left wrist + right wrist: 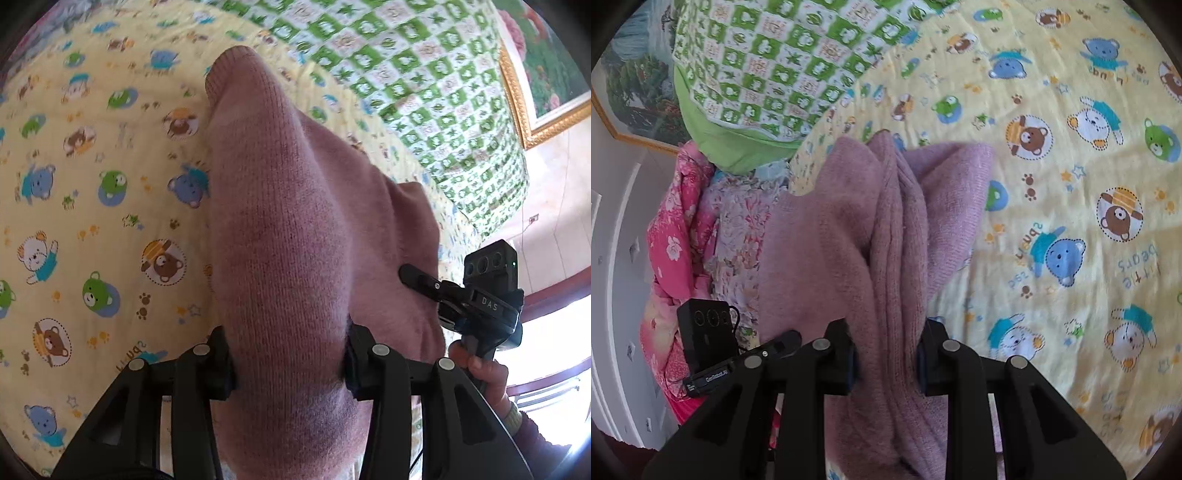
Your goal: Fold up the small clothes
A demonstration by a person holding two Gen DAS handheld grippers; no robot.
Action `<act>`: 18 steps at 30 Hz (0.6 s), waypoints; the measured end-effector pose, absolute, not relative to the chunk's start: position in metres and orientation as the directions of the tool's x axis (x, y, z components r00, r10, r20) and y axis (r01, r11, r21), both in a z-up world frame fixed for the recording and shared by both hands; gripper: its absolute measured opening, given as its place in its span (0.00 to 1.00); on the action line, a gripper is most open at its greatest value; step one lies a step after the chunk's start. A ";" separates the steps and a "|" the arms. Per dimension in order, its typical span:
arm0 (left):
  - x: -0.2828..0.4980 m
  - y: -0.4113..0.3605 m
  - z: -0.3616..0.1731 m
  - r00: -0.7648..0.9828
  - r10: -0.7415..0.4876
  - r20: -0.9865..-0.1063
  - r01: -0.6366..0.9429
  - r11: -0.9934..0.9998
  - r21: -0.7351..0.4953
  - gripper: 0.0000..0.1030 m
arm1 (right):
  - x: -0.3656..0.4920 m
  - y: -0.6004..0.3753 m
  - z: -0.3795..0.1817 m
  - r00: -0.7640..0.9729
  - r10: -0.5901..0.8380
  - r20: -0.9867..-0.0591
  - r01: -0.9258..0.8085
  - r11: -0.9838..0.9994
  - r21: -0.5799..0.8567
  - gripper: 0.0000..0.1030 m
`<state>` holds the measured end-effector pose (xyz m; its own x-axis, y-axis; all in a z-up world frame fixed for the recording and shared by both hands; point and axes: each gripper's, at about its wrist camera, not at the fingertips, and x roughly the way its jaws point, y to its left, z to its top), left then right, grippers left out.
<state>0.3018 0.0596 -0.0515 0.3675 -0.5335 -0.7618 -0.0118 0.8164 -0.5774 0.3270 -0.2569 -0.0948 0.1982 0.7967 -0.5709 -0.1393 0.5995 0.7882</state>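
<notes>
Left gripper (pixel 290 358): its fingers (pixel 221 365) are clamped on a thick bunched fold of the pink knitted garment (pixel 280 221), which fills the whole gap between them and runs forward from the tips as a long rounded tube, ending in a ribbed cuff (probably a sleeve) ahead of the fingers. The cloth is lifted off the bed; the yellow bear-print sheet (pixel 92 184) lies below and to the left of the fingers, and a green checked quilt (pixel 424 74) lies beyond them to the right.

Right gripper (pixel 886 360): its fingers (pixel 846 354) are closed on a narrower ribbed band of the same garment (pixel 827 240), gripped between the pads, with the fleecy body of the cloth spreading ahead and to the left of the tips and one fold falling to the right onto the sheet (pixel 1071 258). A heap of pink floral bedding (pixel 679 229) sits left of the fingers.

In the left wrist view the right gripper (pixel 410 275) appears to the right of the fingers, touching the garment's edge, with the person's hand (pixel 480 373) on its handle.
</notes>
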 end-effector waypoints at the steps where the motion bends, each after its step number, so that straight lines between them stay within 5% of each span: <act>1: 0.302 0.062 -0.055 0.365 -0.534 -0.763 -0.014 0.816 -0.577 0.47 | 0.329 -0.257 -0.098 0.191 0.786 -0.588 -0.150 0.616 0.773 0.27; 11: 0.306 0.066 -0.075 0.356 -0.486 -0.798 -0.008 0.852 -0.523 0.72 | 0.333 -0.259 -0.113 0.186 0.747 -0.639 -0.174 0.665 0.726 0.36; 18: 0.295 0.069 -0.055 0.365 -0.414 -0.834 -0.045 0.886 -0.461 0.71 | 0.324 -0.265 -0.085 0.241 0.707 -0.665 -0.160 0.705 0.691 0.44</act>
<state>0.2954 0.0687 -0.0547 0.3654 -0.4143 -0.8336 -0.0454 0.8865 -0.4605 0.3236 -0.2652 -0.0852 0.2410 0.7067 -0.6652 -0.1596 0.7049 0.6911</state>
